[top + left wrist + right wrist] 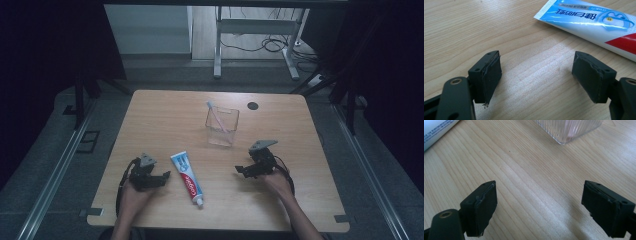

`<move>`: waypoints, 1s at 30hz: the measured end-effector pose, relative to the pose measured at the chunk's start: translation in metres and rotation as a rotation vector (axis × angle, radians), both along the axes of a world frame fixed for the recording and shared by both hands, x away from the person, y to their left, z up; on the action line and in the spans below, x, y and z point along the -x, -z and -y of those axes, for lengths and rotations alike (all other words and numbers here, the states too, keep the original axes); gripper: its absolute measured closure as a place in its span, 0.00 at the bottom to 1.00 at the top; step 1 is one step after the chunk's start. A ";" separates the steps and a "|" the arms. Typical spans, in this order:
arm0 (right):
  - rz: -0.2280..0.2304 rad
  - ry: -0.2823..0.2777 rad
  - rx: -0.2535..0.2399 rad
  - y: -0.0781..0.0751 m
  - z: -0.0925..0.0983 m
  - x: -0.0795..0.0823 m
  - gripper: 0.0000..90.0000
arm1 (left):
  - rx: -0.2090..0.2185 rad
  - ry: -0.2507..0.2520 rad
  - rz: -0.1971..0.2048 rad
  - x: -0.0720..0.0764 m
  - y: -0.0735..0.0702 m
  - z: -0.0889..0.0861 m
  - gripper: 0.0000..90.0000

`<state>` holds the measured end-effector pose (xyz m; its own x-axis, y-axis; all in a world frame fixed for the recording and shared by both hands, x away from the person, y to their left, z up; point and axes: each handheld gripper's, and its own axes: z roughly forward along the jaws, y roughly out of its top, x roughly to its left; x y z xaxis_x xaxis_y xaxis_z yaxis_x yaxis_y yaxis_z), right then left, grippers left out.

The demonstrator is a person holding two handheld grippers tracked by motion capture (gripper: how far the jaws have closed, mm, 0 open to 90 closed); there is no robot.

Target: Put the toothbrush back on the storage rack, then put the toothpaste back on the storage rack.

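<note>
Toothpaste tube [188, 178]: white-blue, lying flat just right of left gripper [161, 178].
Left gripper: low, jaws wide, empty.
Right gripper [242, 171]: low, wide, empty.

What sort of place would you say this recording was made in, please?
Probably a lab or workshop set up for recording. A small wooden table stands alone between floor rails, with dark screens at both sides. Behind it stand a metal desk frame and loose cables on the floor.
</note>
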<state>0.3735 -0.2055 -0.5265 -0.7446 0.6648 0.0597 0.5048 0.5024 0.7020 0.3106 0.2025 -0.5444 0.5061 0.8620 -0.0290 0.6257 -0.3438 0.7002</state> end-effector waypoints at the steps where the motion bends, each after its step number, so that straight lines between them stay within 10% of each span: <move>1: 0.003 0.003 -0.003 0.001 0.001 0.000 0.14 | 0.000 0.000 0.000 0.000 0.000 0.000 0.26; 30: 0.060 0.015 0.017 0.018 0.004 0.007 0.14 | 0.093 0.037 0.032 0.006 -0.028 0.004 0.49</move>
